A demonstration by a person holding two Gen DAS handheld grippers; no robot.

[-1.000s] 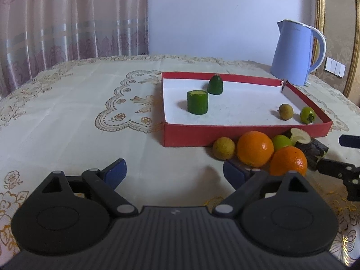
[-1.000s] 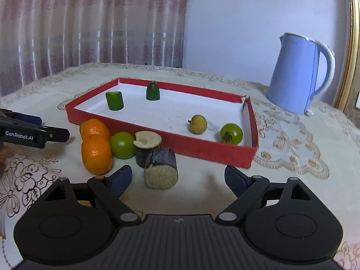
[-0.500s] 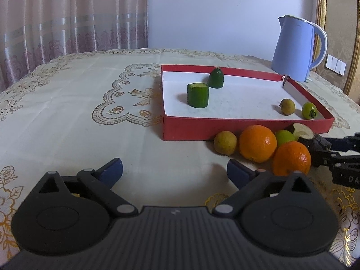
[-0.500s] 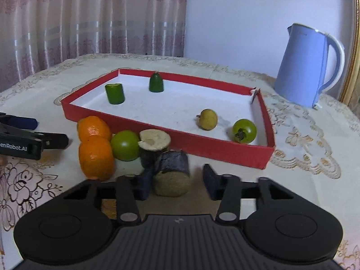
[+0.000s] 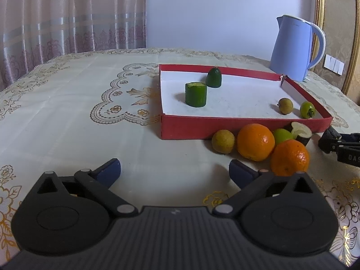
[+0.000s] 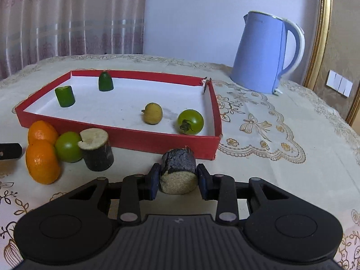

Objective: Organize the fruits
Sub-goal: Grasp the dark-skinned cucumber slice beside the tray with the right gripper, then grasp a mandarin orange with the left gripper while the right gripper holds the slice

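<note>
Four pieces in the red tray (image 6: 117,138), five on the worktop; right tool (image 6: 177,181) grips a dark sugarcane chunk (image 6: 178,172) (left tool (image 5: 174,173) open, idle).

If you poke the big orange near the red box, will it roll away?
Probably a little: the front orange looks round and smooth. It likely won't go far, since the second orange sits against it, and the tablecloth looks flat.

Daylit pink patterned curtains (image 5: 67,15) hang far left, a plain pale wall (image 5: 209,11) beside them, gold-framed panelling (image 6: 324,22) far right.
</note>
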